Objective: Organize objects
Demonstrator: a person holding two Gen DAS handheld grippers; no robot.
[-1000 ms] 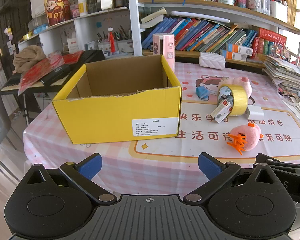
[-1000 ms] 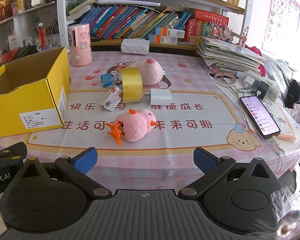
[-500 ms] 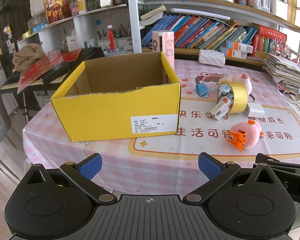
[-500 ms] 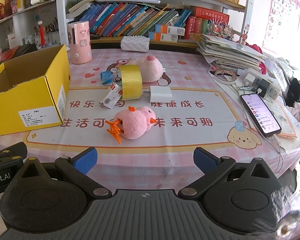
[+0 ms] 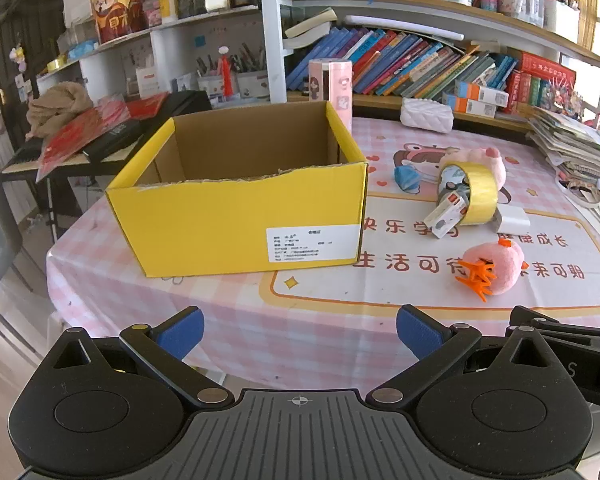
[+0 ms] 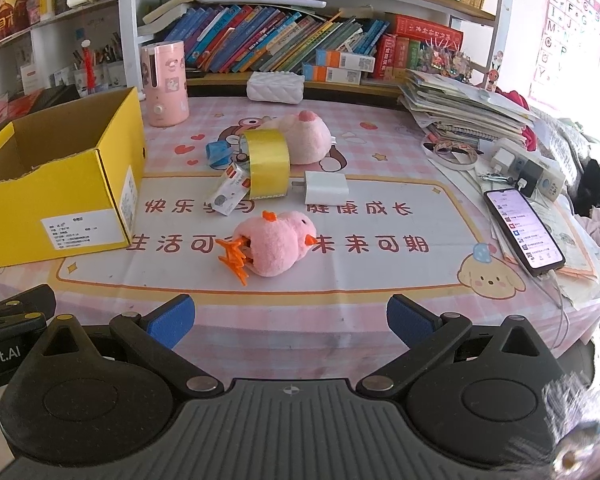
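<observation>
Nothing is held at this moment: the left gripper (image 5: 300,330) and the right gripper (image 6: 291,318) both hover at the near edge of the table (image 6: 340,300) with jaws spread wide and empty. The pink chick plush (image 6: 274,242) lies on its side just ahead of the right gripper, orange feet pointing toward the yellow box (image 5: 236,204), which stands open-topped at the left and appears empty as far as its interior can be seen. Farther back, the roll of yellow tape (image 6: 266,162) stands on edge with a small carton (image 6: 230,192) leaning at its mouth, a white charger (image 6: 326,188) just beside it, and a second pink plush (image 6: 304,140) behind.

The chick is judged the likely first pick. A good grasp is made across the soft body rather than the thin feet, with the jaws lowered around its middle before being closed. The plush is then best lifted clear of the box's torn front rim and released inside, low, so that it does not bounce out.
</observation>
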